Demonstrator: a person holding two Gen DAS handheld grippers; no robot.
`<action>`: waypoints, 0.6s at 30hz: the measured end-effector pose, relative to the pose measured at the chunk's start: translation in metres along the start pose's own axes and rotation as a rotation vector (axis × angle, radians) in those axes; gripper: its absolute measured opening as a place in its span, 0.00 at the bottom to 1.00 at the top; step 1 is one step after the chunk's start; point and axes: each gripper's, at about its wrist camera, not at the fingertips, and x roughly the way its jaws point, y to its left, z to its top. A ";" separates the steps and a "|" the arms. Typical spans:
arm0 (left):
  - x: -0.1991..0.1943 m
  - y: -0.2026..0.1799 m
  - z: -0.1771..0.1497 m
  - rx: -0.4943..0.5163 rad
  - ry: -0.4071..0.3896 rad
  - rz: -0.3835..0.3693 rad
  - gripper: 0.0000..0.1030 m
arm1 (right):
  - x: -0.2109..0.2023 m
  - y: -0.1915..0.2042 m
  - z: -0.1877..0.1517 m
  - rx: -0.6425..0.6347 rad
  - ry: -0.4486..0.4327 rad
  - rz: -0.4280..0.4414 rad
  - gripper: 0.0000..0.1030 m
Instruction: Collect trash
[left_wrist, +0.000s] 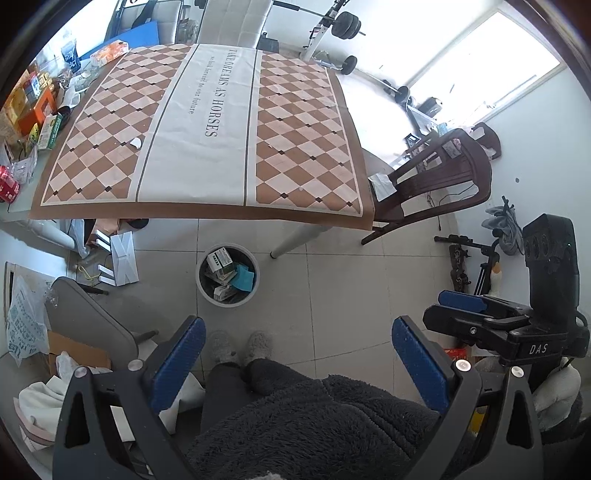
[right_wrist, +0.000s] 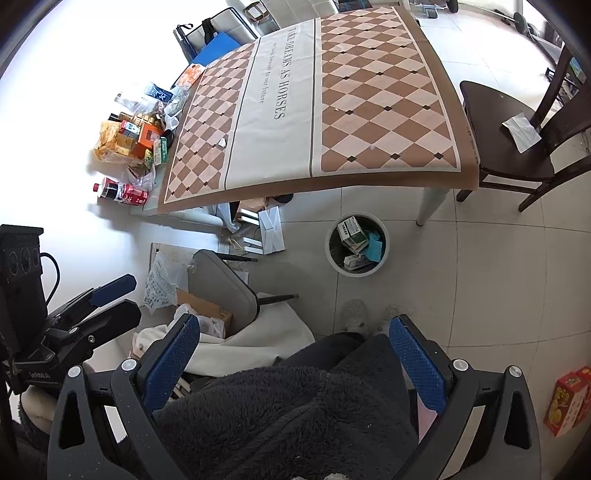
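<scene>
Between table leg (left_wrist: 295, 236) and slippers (left_wrist: 240, 347), a part-filled trash bin (left_wrist: 207, 291).

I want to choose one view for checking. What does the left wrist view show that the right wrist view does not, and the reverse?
Only the left wrist view shows the barbell rack and bright window. Only the right wrist view shows the red box on the floor at the right edge. Both show the checkered table, the trash bin holding boxes, the small white scrap on the cloth, and open, empty grippers.
</scene>
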 end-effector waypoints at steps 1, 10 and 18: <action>-0.001 -0.001 0.000 0.001 -0.003 0.002 1.00 | -0.001 -0.001 0.000 -0.003 -0.003 0.002 1.00; -0.005 -0.004 -0.005 -0.017 -0.020 0.004 1.00 | -0.010 -0.008 -0.002 -0.013 -0.022 0.012 1.00; -0.004 -0.005 -0.013 -0.005 0.005 0.022 1.00 | -0.008 -0.010 -0.008 -0.013 -0.004 0.022 1.00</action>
